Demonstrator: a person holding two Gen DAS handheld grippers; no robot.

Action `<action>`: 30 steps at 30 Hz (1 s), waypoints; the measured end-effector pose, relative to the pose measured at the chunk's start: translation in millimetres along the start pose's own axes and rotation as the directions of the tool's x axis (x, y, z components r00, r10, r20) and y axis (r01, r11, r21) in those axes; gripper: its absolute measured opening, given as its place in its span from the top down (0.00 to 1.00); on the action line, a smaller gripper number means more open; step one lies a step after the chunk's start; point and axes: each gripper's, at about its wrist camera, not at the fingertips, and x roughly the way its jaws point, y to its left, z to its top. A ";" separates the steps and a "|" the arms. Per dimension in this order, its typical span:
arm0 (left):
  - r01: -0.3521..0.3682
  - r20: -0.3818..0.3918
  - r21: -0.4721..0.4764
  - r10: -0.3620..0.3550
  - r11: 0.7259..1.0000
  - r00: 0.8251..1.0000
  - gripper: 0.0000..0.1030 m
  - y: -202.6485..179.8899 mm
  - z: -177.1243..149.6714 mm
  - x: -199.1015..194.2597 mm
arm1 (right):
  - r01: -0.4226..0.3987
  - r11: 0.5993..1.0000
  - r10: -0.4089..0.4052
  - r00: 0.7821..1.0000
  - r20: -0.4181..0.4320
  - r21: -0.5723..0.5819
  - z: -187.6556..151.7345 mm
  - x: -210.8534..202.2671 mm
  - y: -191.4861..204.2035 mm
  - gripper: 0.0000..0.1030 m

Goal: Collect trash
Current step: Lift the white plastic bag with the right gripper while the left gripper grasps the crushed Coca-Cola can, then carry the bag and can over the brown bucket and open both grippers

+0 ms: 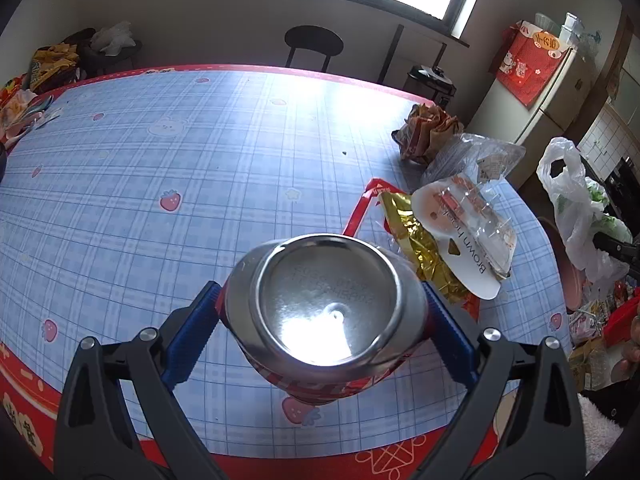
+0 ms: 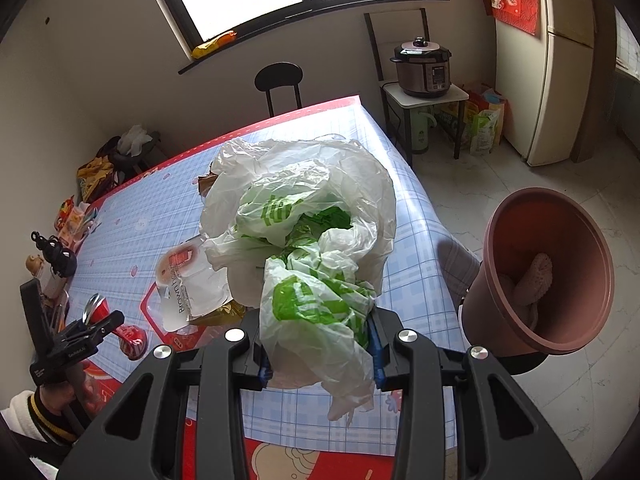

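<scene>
- Left gripper [image 1: 322, 320]: jaws closed across the body of a red can [image 1: 324, 304], lifted off the table [image 1: 200, 160]; the can's long axis ran along the fingers, base toward the camera.
- Right gripper [image 2: 320, 356]: jaws narrowed, pinching the white-and-green plastic bag [image 2: 304, 216], its mouth open to the left gripper's right.

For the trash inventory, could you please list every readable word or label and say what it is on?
"Brown hook": white card in clear packaging.
Stamped code on the silver base of the red drink can: too faint.
Orange tag on the red cloth: unclear.
Green print on the white plastic bag: crumpled, unreadable.
</scene>
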 end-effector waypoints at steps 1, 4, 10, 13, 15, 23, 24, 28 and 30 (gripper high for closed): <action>0.002 0.016 -0.005 -0.002 1.000 1.000 0.08 1.0 2.9 -6.7 | -0.001 1.000 0.001 1.000 0.005 0.002 1.0 -1.2 -1.0 0.65; 0.014 0.063 -0.006 -0.014 1.000 0.998 0.08 -1.7 14.0 -26.5 | -0.004 1.000 0.003 1.000 0.024 0.011 4.7 -6.0 -4.6 0.65; 0.049 0.140 0.047 -0.055 0.998 0.989 0.08 -29.4 38.7 -57.6 | 0.013 0.998 -0.017 0.997 0.072 0.056 12.7 -21.7 -28.3 0.65; 0.072 0.161 0.082 -0.085 0.994 0.983 0.08 -51.9 51.8 -65.3 | 0.039 0.996 -0.046 0.995 0.092 0.084 15.9 -30.3 -48.1 0.65; 0.088 0.170 0.108 -0.106 0.990 0.980 0.08 -69.1 59.8 -67.9 | 0.065 0.993 -0.075 0.992 0.101 0.104 17.6 -37.0 -65.1 0.65; 0.130 0.204 0.174 -0.165 0.976 0.965 0.08 -139.5 77.0 -75.3 | 0.168 0.969 -0.190 0.975 0.114 0.184 27.1 -62.0 -155.8 0.65; 0.130 0.208 0.178 -0.166 0.975 0.964 0.08 -147.5 77.9 -75.5 | 0.179 0.965 -0.203 0.973 0.111 0.191 28.7 -63.6 -168.0 0.65; 0.131 0.217 0.189 -0.171 0.973 0.961 0.08 -177.2 77.7 -75.1 | 0.217 0.953 -0.241 0.966 0.098 0.212 34.4 -65.8 -214.1 0.65; 0.128 0.218 0.193 -0.169 0.973 0.961 0.08 -190.9 76.2 -74.4 | 0.229 0.949 -0.253 0.964 0.086 0.217 38.3 -63.2 -233.8 0.65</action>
